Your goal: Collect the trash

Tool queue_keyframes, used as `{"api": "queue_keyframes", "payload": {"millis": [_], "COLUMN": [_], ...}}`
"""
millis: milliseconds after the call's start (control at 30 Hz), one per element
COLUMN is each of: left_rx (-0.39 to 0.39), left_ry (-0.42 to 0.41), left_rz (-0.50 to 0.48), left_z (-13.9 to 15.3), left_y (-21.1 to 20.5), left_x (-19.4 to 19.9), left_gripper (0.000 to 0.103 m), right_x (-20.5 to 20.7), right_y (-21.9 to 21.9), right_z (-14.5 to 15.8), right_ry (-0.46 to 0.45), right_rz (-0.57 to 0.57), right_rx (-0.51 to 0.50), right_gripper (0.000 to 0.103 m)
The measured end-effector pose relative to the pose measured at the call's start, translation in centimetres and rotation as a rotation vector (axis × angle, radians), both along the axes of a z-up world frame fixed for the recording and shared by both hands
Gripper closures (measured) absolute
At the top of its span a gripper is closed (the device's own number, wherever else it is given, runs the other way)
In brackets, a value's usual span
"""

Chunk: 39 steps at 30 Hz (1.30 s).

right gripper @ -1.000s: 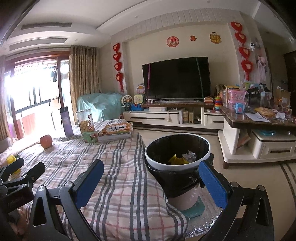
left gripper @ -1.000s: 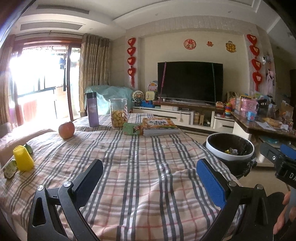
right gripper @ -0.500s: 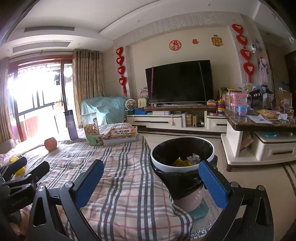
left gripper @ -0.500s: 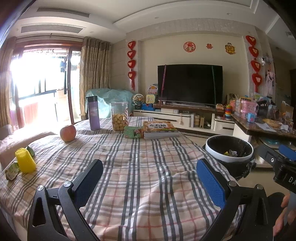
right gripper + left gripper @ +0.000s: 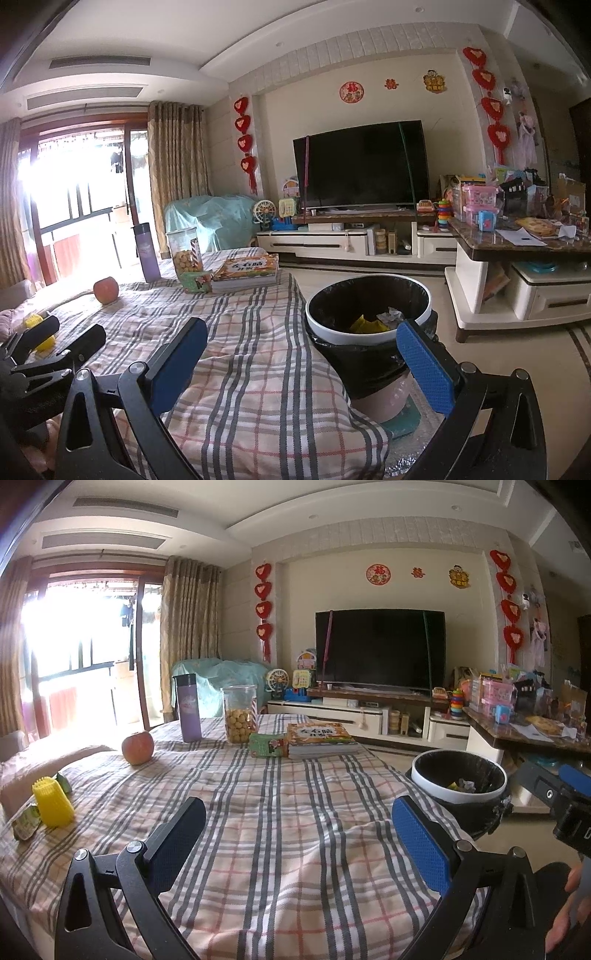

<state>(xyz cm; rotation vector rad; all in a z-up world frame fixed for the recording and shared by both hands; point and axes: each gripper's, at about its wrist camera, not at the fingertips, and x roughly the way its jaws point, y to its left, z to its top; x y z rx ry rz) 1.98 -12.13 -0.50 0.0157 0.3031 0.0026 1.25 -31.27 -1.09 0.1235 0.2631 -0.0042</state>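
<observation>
— Sunlight poured through the balcony doors on the left, and the plaid tablecloth (image 5: 280, 812) covered the whole table. What lay on it?

— At the far end stood a purple bottle (image 5: 187, 708) and a clear jar of round snacks (image 5: 238, 713), with a green box (image 5: 268, 744) touching a stack of books (image 5: 320, 739). An apple (image 5: 137, 747) sat nearer the window side, apart from the rest.

— And the trash?

— A yellow ribbed piece (image 5: 51, 802) stood at the left edge of the cloth, with green wrappers (image 5: 26, 822) just beside it. The black-lined bin (image 5: 369, 314) stood on the floor against the table's right edge, yellow and crumpled scraps already inside.

— How were the tools?

— The left gripper (image 5: 297, 836) hung over the bare cloth, fingers spread wide, holding nothing. The right gripper (image 5: 301, 360) was likewise spread and empty, between the table edge and the bin. A fingertip showed at the lower right of the left view.
</observation>
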Motion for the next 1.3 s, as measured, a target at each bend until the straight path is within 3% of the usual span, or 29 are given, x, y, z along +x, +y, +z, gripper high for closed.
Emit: {"api": "queue_keyframes", "payload": {"millis": [1300], "left_rx": [-0.008], "left_ry": [0.014], "left_rz": [-0.019], "left_z": [-0.14], "left_y": [0.29], "left_x": [0.32], "left_gripper": [0.001], "right_x": [0.09], "right_y": [0.57], "right_z": [0.28], "right_ry": [0.002], "right_rz": [0.009], "right_rx": [0.007], "right_gripper": [0.000]}}
